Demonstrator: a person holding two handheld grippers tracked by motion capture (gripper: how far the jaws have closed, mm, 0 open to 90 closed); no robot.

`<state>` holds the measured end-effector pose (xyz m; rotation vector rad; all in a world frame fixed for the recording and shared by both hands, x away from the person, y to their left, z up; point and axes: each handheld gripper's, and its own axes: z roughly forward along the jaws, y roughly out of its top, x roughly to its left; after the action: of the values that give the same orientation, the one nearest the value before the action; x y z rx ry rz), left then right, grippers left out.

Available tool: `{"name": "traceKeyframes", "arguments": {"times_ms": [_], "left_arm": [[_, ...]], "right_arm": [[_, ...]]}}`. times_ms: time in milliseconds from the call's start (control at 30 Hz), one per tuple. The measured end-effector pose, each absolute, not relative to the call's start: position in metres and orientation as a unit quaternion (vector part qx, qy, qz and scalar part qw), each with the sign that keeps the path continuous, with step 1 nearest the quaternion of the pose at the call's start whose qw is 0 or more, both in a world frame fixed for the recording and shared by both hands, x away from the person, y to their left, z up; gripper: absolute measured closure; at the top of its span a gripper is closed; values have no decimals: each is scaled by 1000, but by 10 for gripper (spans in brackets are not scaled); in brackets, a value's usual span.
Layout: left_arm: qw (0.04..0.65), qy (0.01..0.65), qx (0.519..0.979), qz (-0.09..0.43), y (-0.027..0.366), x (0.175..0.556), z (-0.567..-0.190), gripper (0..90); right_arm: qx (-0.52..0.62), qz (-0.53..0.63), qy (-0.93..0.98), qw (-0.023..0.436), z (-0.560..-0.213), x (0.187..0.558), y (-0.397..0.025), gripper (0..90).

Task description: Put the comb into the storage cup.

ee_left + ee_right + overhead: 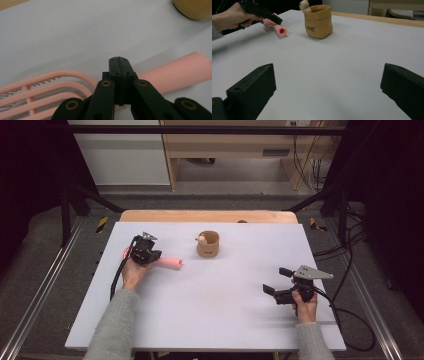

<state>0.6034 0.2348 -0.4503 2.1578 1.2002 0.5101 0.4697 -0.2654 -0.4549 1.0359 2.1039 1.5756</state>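
A pink hairbrush (169, 263) with a slotted head (37, 86) and a tubular handle (180, 72) lies on the white table (210, 310) at the left. My left gripper (156, 254) hovers just over where head and handle meet, jaws (118, 60) pressed flat together with nothing seen between them. The right gripper view shows that gripper (277, 20) and the handle's hollow end (281, 31). A tan pouch-shaped cup (208, 244) with a small wooden figure (304, 5) in it stands at centre back. My right gripper (276, 280) rests open at the right, its jaws (328, 82) wide apart over bare table.
The table's wooden back edge (207, 216) runs behind the cup. Black frame bars (70, 205) and cables (350, 320) flank the table. A pale wooden cabinet (225, 150) stands beyond.
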Motion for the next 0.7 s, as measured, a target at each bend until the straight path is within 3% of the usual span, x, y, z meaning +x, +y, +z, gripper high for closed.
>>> {"name": "traceKeyframes", "arguments": {"times_ms": [700], "left_arm": [[304, 428, 830, 190, 235, 589, -450, 900]], "right_arm": [[362, 550, 736, 158, -455, 470, -265, 4]]}}
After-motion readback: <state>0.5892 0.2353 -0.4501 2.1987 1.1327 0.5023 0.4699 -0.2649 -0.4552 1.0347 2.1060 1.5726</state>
